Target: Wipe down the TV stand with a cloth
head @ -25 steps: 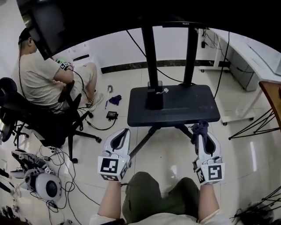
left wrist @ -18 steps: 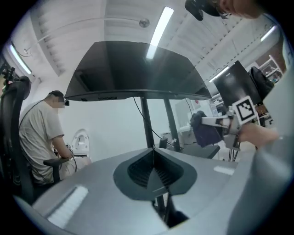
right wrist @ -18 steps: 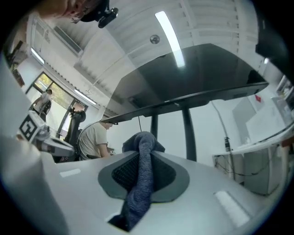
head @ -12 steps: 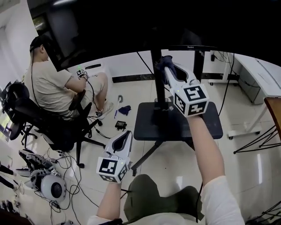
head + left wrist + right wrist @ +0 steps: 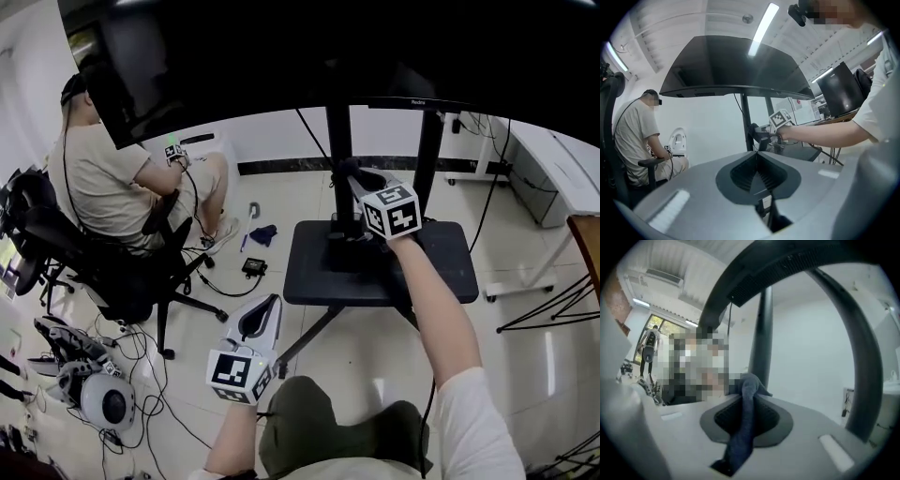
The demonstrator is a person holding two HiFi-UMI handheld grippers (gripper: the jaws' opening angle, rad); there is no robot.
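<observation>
The left tool (image 5: 268,302) hangs low, well short of the TV stand (image 5: 375,277). The left gripper view shows its jaws together on nothing. The right tool (image 5: 352,172) is raised above the stand's shelf, clamped on a dark blue cloth (image 5: 744,427) bunched just beside the left post (image 5: 339,131). Whether cloth and post touch is unclear. Only the right gripper view shows the cloth trailing down between the jaws.

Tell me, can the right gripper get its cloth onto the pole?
Probably yes. The right gripper, shut on the cloth, is up beside the pole, and nothing seems to stand between them.
</observation>
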